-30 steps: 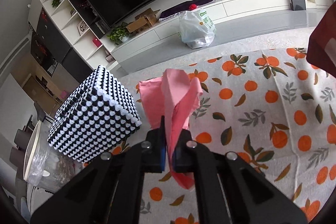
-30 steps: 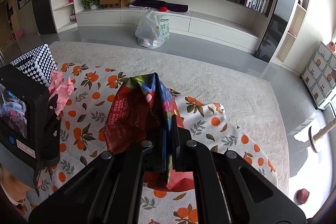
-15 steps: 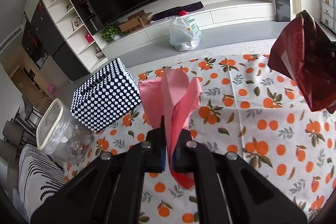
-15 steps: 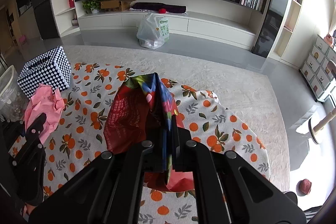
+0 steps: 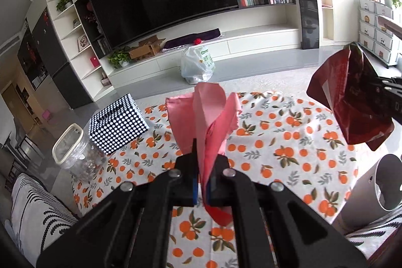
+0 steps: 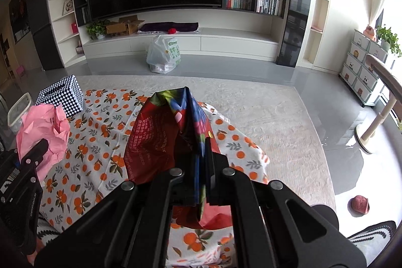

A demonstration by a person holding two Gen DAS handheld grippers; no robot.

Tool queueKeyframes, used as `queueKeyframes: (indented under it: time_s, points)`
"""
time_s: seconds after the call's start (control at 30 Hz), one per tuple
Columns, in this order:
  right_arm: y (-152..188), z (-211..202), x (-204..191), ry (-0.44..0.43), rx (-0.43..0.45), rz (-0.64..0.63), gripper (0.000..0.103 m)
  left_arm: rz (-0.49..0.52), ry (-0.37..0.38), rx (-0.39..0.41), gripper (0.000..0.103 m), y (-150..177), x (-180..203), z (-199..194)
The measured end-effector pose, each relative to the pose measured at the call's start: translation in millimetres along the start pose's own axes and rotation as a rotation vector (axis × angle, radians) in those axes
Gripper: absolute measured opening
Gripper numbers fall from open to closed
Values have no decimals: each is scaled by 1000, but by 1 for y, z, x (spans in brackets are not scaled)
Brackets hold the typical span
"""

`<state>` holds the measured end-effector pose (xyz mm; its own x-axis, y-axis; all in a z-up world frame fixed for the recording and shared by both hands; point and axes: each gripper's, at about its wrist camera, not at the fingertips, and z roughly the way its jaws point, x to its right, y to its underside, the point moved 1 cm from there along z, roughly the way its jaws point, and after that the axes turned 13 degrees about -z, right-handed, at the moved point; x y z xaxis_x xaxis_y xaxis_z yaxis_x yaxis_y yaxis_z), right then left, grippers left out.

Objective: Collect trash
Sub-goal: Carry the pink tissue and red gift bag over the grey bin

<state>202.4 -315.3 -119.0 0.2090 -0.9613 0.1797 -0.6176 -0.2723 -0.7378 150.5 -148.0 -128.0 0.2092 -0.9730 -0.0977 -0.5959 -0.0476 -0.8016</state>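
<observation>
My left gripper [image 5: 202,162] is shut on a crumpled pink paper [image 5: 206,117] and holds it above the orange-print tablecloth [image 5: 276,155]. The paper also shows in the right wrist view [image 6: 42,132], with the left gripper [image 6: 37,150] under it. My right gripper [image 6: 202,157] is shut on a red and blue snack bag [image 6: 160,140], held above the table. The bag shows at the right of the left wrist view [image 5: 349,97]. A grey cylindrical bin [image 5: 377,192] stands at the lower right of the left wrist view.
A black box with white dots [image 5: 118,123] and a clear plastic container [image 5: 72,155] stand at the table's left. A white plastic bag [image 6: 163,55] sits on the floor by the TV cabinet. A striped cushion [image 5: 32,212] lies at the lower left.
Both grippers have risen and pulled back from the table with their trash still held. The grey bin has come into the left wrist view.
</observation>
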Motion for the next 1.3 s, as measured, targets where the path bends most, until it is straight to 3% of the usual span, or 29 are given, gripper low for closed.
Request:
queueKeyframes:
  time_s: [0.23, 0.53, 0.7, 0.93, 1.3]
  points:
    - [58, -54, 81, 95, -10, 43, 3, 61, 158, 21, 5, 9, 91, -56]
    - [135, -91, 188, 226, -65, 149, 3, 203, 449, -94, 5, 45, 211, -82]
    - [173, -91, 225, 265, -111, 208, 3, 315, 554, -140, 5, 66, 259, -80]
    - [217, -72, 256, 287, -176, 311, 3, 446, 646, -222, 5, 88, 307, -67]
    - [263, -31, 282, 288, -287, 409, 3, 605, 698, -311, 5, 122, 369, -38]
